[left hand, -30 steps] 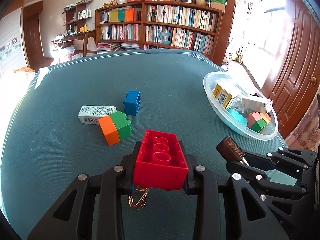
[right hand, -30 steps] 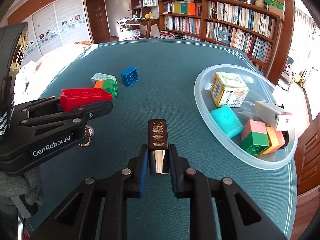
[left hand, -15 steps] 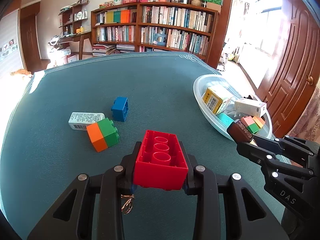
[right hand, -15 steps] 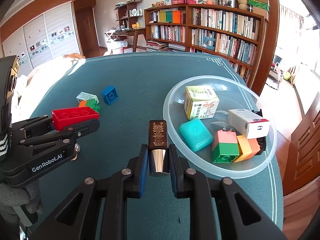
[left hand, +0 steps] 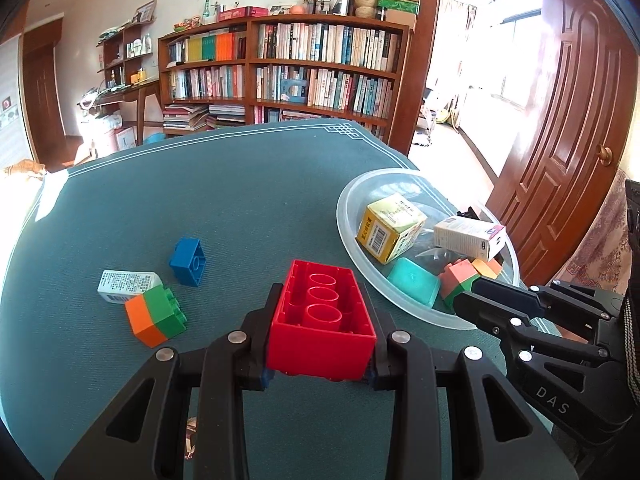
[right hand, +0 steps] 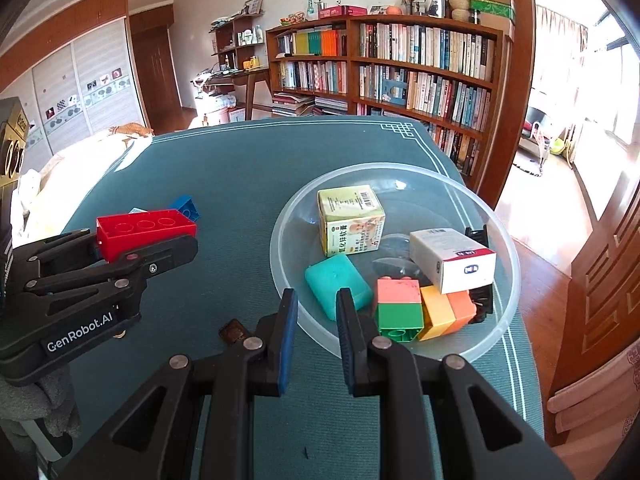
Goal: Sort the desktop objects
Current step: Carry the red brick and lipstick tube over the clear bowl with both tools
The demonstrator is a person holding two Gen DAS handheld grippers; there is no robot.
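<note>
Our right claw [right hand: 313, 334] has let go of the small brown piece [right hand: 234, 331]: its jaws, clamped on it half a second ago, now stand apart with nothing between them. The brown piece has dropped onto the bench [right hand: 240, 168], just left of the claw's left finger and outside the clear bowl [right hand: 508, 252]. Both our claws have moved toward the bowl at the bench's right edge, and the right claw's tips now reach its near rim. In the left wrist view the bowl [left hand: 348, 236] sits nearer than before.
</note>
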